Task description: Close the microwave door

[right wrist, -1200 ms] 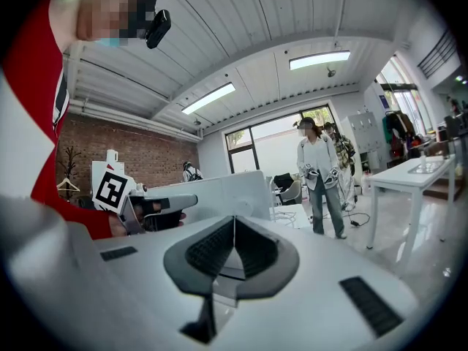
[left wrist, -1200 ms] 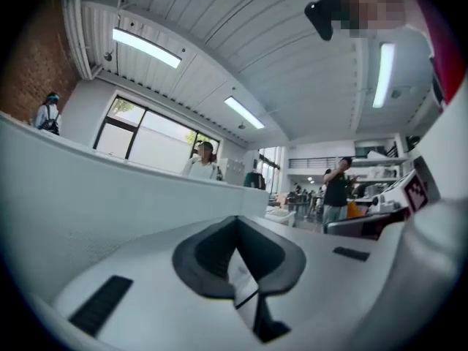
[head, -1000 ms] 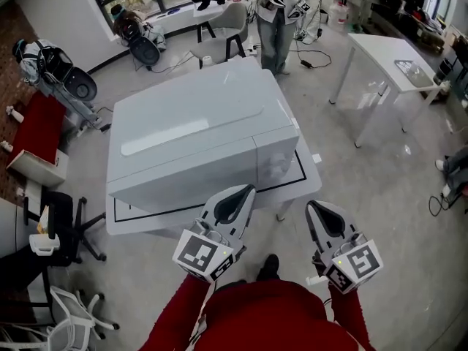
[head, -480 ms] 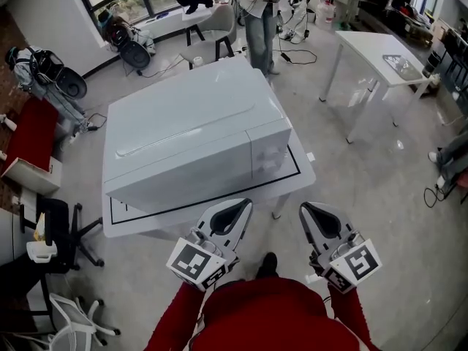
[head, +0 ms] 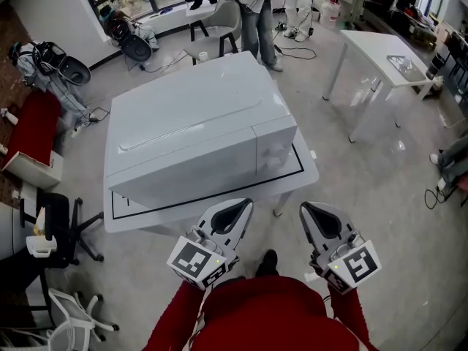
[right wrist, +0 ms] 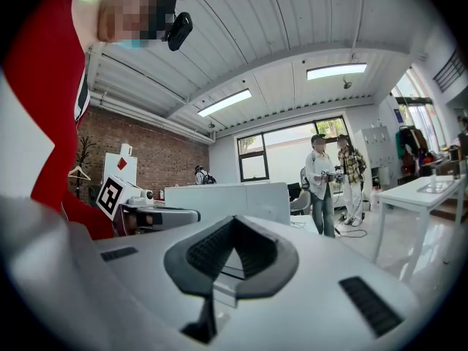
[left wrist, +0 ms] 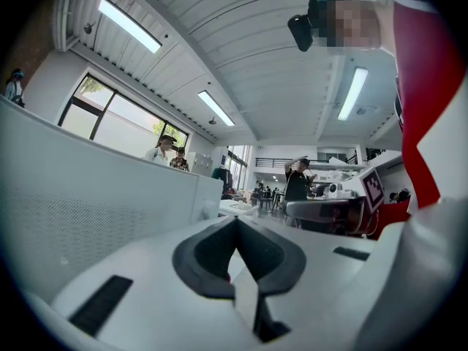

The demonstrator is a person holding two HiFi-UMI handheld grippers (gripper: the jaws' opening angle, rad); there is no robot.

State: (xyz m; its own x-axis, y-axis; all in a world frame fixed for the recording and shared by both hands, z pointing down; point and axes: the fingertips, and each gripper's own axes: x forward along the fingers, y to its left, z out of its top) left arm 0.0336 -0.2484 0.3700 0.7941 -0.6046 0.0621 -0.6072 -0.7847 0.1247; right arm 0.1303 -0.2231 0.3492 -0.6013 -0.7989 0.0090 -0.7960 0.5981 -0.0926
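Note:
The white microwave (head: 190,123) stands on a white table (head: 310,174), its door (head: 183,168) flush with the front panel. In the head view both grippers hover side by side just off the table's near edge, apart from the microwave. My left gripper (head: 242,205) is shut with nothing between its pads, and my right gripper (head: 310,207) is shut and empty too. The left gripper view has its closed tips (left wrist: 235,222) beside the microwave's wall (left wrist: 88,196). In the right gripper view the closed tips (right wrist: 234,221) point at the microwave (right wrist: 227,199).
A second white table (head: 387,53) stands at the right. Two people (head: 256,6) and a chair (head: 219,20) are behind the microwave. An office chair (head: 62,229) and a red bench (head: 33,126) sit at the left. Grey floor surrounds the table.
Both grippers have drawn slightly back from the microwave's front edge. The door looks flush in every frame and the jaws stay shut.

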